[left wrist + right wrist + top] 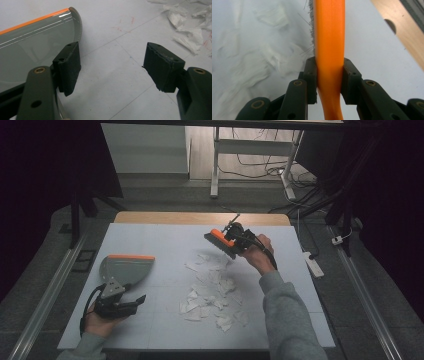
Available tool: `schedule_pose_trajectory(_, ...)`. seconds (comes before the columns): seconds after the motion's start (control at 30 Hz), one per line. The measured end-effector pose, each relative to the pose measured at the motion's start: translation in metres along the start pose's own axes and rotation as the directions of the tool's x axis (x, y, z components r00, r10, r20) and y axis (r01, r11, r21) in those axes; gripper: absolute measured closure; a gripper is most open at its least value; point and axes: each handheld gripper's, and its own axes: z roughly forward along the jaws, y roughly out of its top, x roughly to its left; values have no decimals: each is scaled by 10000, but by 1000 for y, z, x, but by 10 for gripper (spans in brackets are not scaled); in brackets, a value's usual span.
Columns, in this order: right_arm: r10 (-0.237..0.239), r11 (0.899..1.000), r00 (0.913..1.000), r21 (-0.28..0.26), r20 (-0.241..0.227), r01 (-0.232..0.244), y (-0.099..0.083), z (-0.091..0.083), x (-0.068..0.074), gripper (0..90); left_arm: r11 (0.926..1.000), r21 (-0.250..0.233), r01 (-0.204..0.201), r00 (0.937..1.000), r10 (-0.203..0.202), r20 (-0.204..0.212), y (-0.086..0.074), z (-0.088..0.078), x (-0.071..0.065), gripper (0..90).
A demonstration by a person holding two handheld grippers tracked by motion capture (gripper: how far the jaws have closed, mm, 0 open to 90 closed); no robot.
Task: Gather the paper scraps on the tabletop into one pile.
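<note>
Orange brush (220, 241) clamped in right gripper (234, 242), paper scraps (212, 290) at six o'clock; left gripper (131, 302) spread, empty, beside dustpan (125, 268).

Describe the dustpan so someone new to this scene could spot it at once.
Start at the white table and look to its left side, beside the left gripper. The dustpan lies flat there: grey and scoop-shaped with an orange front edge, apart from the paper scraps.

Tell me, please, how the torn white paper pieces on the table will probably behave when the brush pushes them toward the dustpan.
The paper pieces look thin and crumpled, so they are probably very light and may scatter or flutter instead of sliding together. Their raised, curled edges suggest the brush bristles could catch them easily. The table looks smooth, so flat pieces may slip under the bristles.
</note>
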Motion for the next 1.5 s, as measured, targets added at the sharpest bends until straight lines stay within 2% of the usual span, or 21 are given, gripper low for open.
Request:
schedule_pose_trajectory(0.1, -195, 9996, 9997, 197, 118, 193, 12, 11, -3, 697, 10000, 61, -41, 10000, 41, 39, 0, 0, 1, 307)
schedule_pose_trajectory(0.13, -493, 9982, 9986, 349, 215, 486, 17, 16, -3, 697, 10000, 61, -32, 10000, 32, 45, 0, 1, 1, 308)
schedule_pose_trajectory(0.23, -881, 9941, 9957, 666, 278, 861, 28, 26, 0, 697, 10000, 11, 35, 10000, -35, 32, -1, 0, 2, 307)
schedule_pose_trajectory(0.33, -1339, 9871, 9908, 913, 178, 1318, 37, 38, 5, 697, 10000, 0, 48, 10000, -48, 38, -1, 0, 4, 308)
schedule_pose_trajectory(0.4, -1439, 9864, 9895, 782, -99, 1442, 40, 41, 9, 698, 10000, 0, 47, 10000, -47, 34, -2, 0, 4, 308)
schedule_pose_trajectory(0.5, -1784, 9782, 9833, 1017, -358, 1811, 43, 42, 20, 700, 10000, 10, 50, 10000, -50, 26, -2, 0, 5, 308)
schedule_pose_trajectory(0.57, -2356, 9636, 9709, 1194, -438, 2392, 42, 39, 25, 701, 10000, 1, 41, 10000, -41, 31, -2, 0, 4, 308)
schedule_pose_trajectory(0.63, -2488, 9608, 9663, 1089, -657, 2548, 38, 35, 30, 701, 10000, 23, 4, 10000, -4, 35, -2, 0, 4, 308)
schedule_pose_trajectory(0.7, -2839, 9492, 9525, 1080, -1104, 2955, 32, 27, 37, 701, 10000, 59, -28, 10000, 28, 21, -2, 0, 3, 308)
schedule_pose_trajectory(0.73, -2900, 9474, 9493, 1035, -1217, 3027, 29, 25, 41, 701, 10000, 50, -26, 10000, 26, 18, -2, 0, 3, 308)
schedule_pose_trajectory(0.77, -3055, 9416, 9425, 1044, -1354, 3202, 24, 21, 46, 702, 10000, 47, -39, 10000, 39, 14, -2, -1, 3, 308)
schedule_pose_trajectory(0.83, -3268, 9361, 9335, 853, -1478, 3412, 12, 11, 57, 702, 10000, 60, -17, 10000, 17, 10, -2, 0, 3, 309)
schedule_pose_trajectory(0.87, -3278, 9369, 9321, 739, -1543, 3417, 8, 8, 59, 701, 10000, 66, -13, 10000, 13, 17, -2, 1, 2, 309)
schedule_pose_trajectory(0.9, -3191, 9425, 9335, 484, -1635, 3306, 3, 3, 59, 700, 10000, 88, -36, 10000, 36, 21, -1, 1, 2, 309)
schedule_pose_trajectory(0.97, -2725, 9610, 9485, 25, -1615, 2766, -5, -8, 56, 700, 9999, 97, -59, 10000, 59, -21, -1, 1, 1, 309)
schedule_pose_trajectory(1.0, -2394, 9709, 9599, -344, -1458, 2369, -9, -16, 53, 700, 10000, 83, -48, 10000, 49, -38, -1, 1, 1, 309)
schedule_pose_trajectory(1.07, -1812, 9814, 9732, -903, -1418, 1695, -14, -28, 44, 700, 10000, 73, -29, 10000, 30, -64, -1, 1, 1, 309)
schedule_pose_trajectory(1.13, -1376, 9848, 9819, -1244, -1298, 1215, -17, -36, 38, 700, 10000, 93, -21, 10000, 21, -80, -1, 1, 1, 309)
schedule_pose_trajectory(1.27, -864, 9849, 9911, -1587, -1012, 697, -18, -42, 30, 699, 9999, 115, -21, 10000, 22, -82, -1, 1, 1, 309)
schedule_pose_trajectory(1.4, -403, 9805, 9900, -1961, -1353, 131, -14, -36, 25, 699, 10000, 78, -6, 9999, 7, -101, -2, 0, 2, 309)
schedule_pose_trajectory(1.5, -307, 9779, 9913, -2091, -1283, 32, -9, -32, 27, 698, 10000, 71, 32, 9999, -31, -107, -2, 1, 3, 309)
